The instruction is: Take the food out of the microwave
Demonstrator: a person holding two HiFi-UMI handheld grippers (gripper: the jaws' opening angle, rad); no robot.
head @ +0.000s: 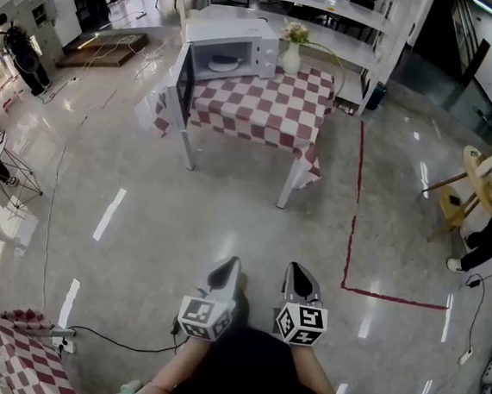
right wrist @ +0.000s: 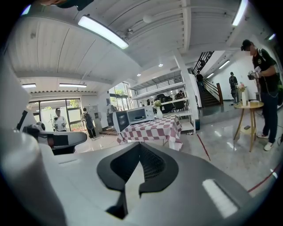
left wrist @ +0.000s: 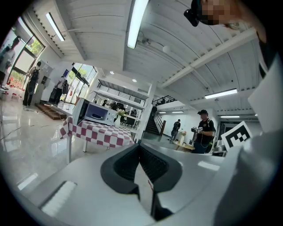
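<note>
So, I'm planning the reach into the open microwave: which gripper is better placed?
Left, probably. Both are shut and equally far back, but the left gripper lines up with the microwave; the right gripper points nearer the vase.

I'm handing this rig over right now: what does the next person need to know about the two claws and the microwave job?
Both are empty: the left claw is shut and the right claw is shut, side by side close to the body.
The microwave sits on the checkered table across the floor, with a vase beside it.
Its door is open, and a white dish is inside.
Done: door open.
Left: walk up, open a claw, lift the dish out.
</note>
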